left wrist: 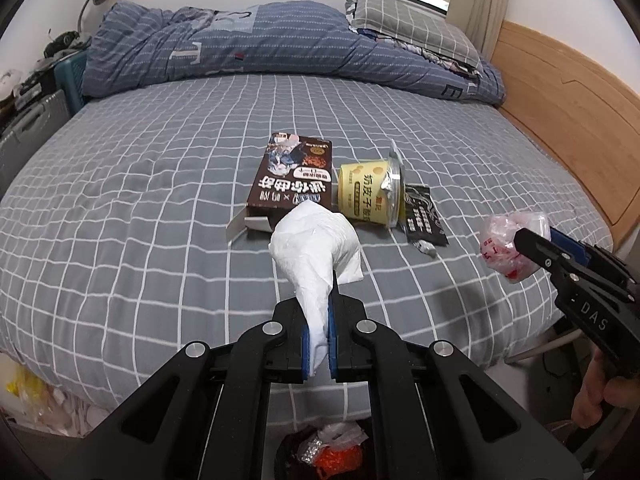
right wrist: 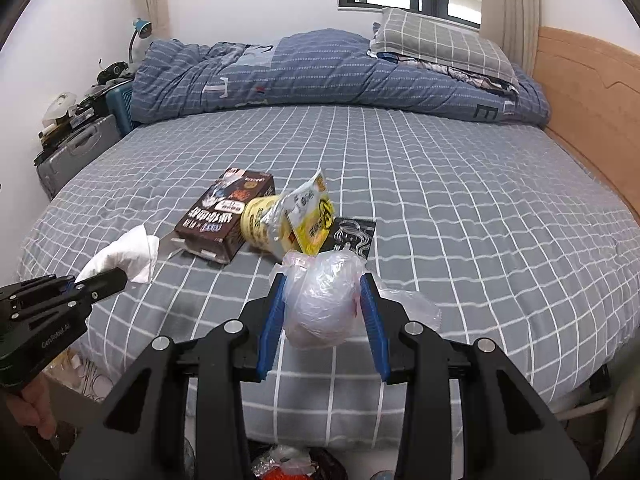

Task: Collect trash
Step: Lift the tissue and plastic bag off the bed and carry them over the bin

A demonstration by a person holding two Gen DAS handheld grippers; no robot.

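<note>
Bin (left wrist: 324,456) sits directly below both loads. Left hand-held gripper (left wrist: 320,312) clamps tissue (left wrist: 316,248); right hand-held gripper (right wrist: 324,312) grips plastic bag wad (right wrist: 320,304). Likely drop next.

Grey white-checked bedsheet (left wrist: 160,184); brown box (left wrist: 294,178); yellow cup (left wrist: 366,194); white tissue (left wrist: 316,248).

grid-sheeted bed (left wrist: 160,200) carries brown box (left wrist: 294,178), yellow cup (left wrist: 366,194), black packet (left wrist: 424,216), quilt (left wrist: 260,40).

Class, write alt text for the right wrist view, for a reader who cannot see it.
The right gripper clamps a crumpled clear plastic bag above a grey checked bed. Beyond it lie a brown snack box, a tipped yellow cup and a black sachet. At left, the left gripper holds a white tissue.
</note>
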